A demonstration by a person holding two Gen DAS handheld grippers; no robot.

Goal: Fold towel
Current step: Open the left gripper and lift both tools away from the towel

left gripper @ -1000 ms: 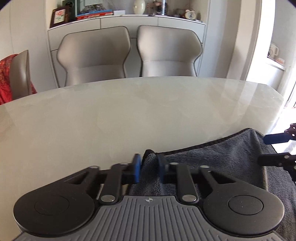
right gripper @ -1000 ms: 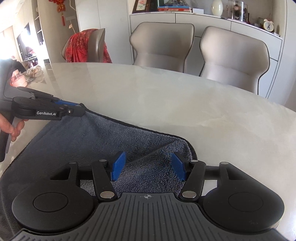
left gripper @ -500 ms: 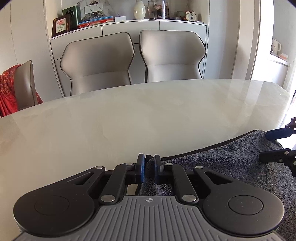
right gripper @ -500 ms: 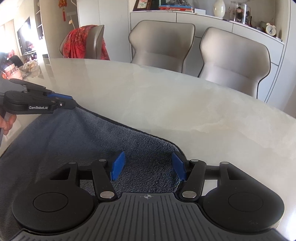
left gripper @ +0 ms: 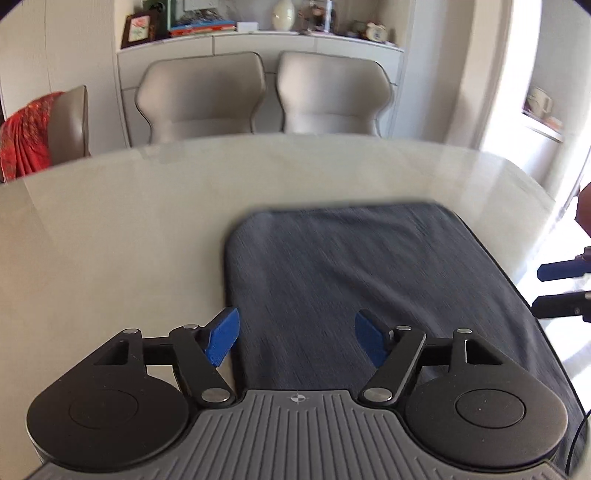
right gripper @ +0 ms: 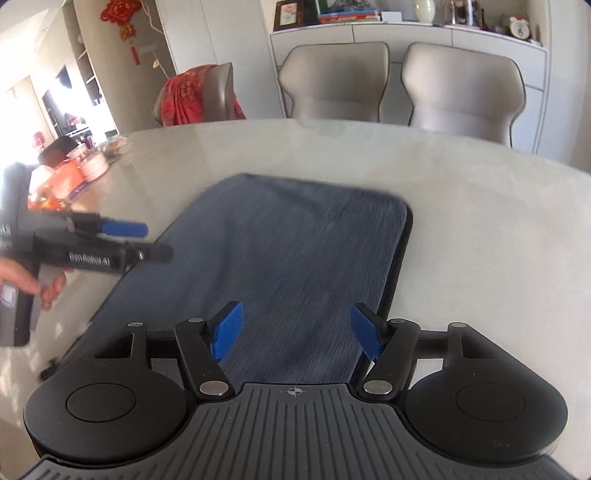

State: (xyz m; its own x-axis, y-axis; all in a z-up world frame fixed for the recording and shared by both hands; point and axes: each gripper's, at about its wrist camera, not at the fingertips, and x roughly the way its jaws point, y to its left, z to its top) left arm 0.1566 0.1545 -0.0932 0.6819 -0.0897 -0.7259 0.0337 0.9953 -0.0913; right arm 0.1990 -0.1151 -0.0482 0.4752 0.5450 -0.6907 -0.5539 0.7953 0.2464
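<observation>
The dark grey-blue towel (left gripper: 351, 277) lies flat on the pale table (left gripper: 110, 240), its far edge and rounded corners showing. My left gripper (left gripper: 297, 332) hovers over the towel's near left part; its jaws are opening, with nothing pinched between the blue pads. In the right wrist view the towel (right gripper: 295, 251) stretches away from my right gripper (right gripper: 297, 328), whose jaws are also opening above the cloth without gripping it. The left gripper (right gripper: 147, 242) shows at the towel's left side, the right gripper (left gripper: 554, 288) at its right side.
Two grey chairs (left gripper: 266, 96) stand behind the table's far edge, before a white sideboard (right gripper: 406, 33) with ornaments. A chair draped in red cloth (right gripper: 188, 96) stands at the left. A person's hand (right gripper: 48, 288) holds the left gripper. Boxes and dishes (right gripper: 74, 173) crowd the table's far left.
The left gripper let go of the towel's corner and its jaws spread wide. Both grippers drew back from the far edge. The towel now lies flat with nothing lifted.
</observation>
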